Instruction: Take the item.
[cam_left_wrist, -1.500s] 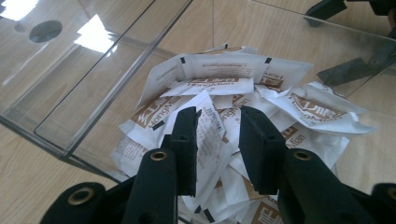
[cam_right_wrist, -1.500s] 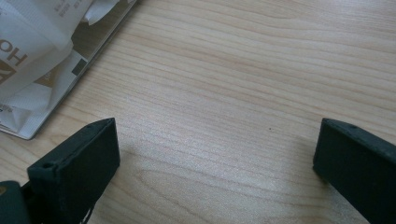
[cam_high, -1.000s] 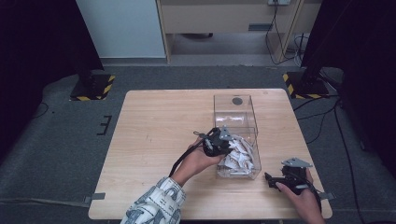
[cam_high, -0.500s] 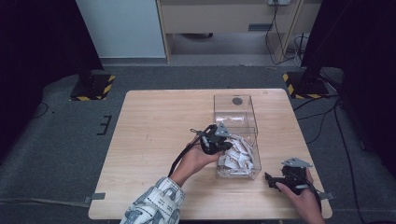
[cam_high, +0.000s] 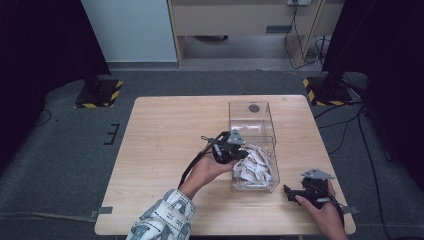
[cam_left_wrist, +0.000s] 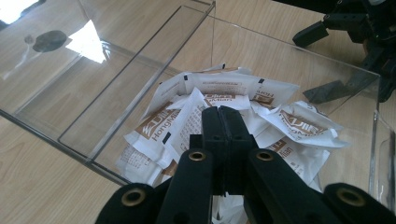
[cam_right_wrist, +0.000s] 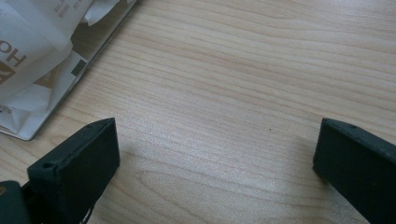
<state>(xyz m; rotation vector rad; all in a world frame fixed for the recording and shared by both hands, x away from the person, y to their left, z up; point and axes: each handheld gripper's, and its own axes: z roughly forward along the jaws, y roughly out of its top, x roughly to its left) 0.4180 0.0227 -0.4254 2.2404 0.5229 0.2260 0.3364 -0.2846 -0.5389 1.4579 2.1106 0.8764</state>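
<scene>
Over on the left side, the left gripper (cam_high: 235, 150) hangs right at the near-left wall of the clear box (cam_high: 252, 112), jaws pressed together with nothing between them that I can make out. The sachets (cam_left_wrist: 224, 102) sit piled in the near half of the box, straight ahead of and just below those jaws, so my guess is a short dip forward and down gets it into the heap, once it opens up. The box's long axis runs away from the person, and the far half looks empty. Further right, the right gripper (cam_high: 300, 192) rests low on the table (cam_high: 165, 130) beside the box's near-right corner, jaws spread wide, holding nothing. Left is clearly nearer the pile.
</scene>
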